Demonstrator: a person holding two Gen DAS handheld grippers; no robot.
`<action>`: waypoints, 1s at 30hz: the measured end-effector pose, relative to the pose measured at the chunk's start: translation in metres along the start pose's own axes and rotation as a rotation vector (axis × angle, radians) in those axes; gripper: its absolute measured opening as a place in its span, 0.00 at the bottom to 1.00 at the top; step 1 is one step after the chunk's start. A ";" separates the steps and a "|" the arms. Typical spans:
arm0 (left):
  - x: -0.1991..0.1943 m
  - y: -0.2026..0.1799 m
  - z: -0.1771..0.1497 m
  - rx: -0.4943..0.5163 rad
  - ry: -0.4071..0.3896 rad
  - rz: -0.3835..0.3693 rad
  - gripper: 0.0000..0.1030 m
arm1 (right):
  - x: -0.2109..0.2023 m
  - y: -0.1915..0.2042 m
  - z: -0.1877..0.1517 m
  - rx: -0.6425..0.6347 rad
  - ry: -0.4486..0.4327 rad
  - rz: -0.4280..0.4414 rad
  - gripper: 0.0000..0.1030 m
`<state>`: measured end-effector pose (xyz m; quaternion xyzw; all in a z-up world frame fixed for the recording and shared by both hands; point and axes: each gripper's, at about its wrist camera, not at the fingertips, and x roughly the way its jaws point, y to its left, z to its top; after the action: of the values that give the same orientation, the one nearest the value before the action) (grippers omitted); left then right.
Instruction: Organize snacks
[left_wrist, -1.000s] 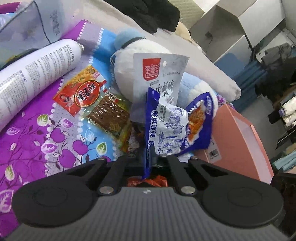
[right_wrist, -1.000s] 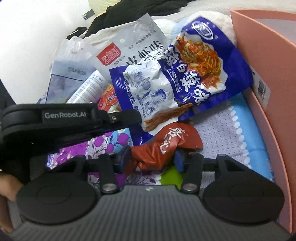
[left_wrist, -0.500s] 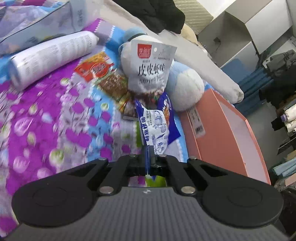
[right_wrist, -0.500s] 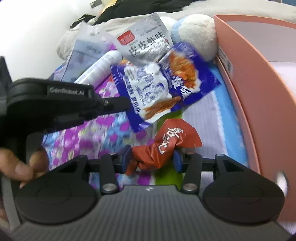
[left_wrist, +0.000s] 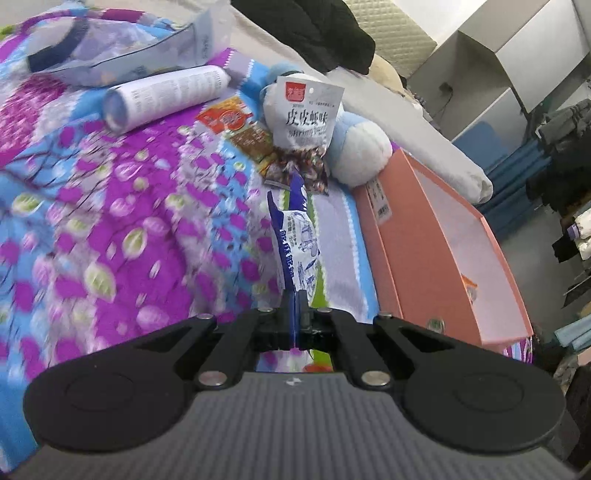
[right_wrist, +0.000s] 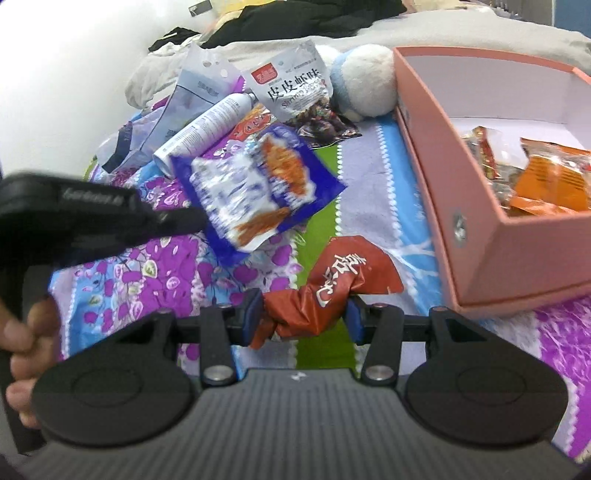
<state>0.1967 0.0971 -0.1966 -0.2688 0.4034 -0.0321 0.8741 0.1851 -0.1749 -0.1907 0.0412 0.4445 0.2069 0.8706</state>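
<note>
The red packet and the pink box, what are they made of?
Red packet: probably thin glossy plastic film, since it crumples and twists between the right gripper pads. Pink box: looks like matte cardboard, with stiff flat walls, sharp corners and a white inside.

Ahead-left of the left fingers the quilt (left_wrist: 110, 236) smears into blur. In the right view the left gripper (right_wrist: 205, 221) and blue packet (right_wrist: 258, 184), ahead-left of the fingers, are blurred. The box (right_wrist: 476, 206) ahead-right runs off the edge.
</note>
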 end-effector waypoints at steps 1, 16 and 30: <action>-0.006 0.000 -0.006 -0.002 -0.002 0.008 0.00 | -0.005 0.000 -0.004 -0.005 -0.008 -0.006 0.48; -0.032 -0.005 -0.066 0.011 0.112 0.069 0.01 | -0.011 -0.031 -0.035 0.015 -0.003 -0.096 0.48; -0.048 -0.011 -0.060 0.081 0.151 0.197 0.73 | -0.001 -0.052 -0.040 0.196 -0.024 -0.059 0.64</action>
<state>0.1228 0.0739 -0.1901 -0.1892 0.4908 0.0176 0.8503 0.1703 -0.2272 -0.2274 0.1152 0.4533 0.1362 0.8733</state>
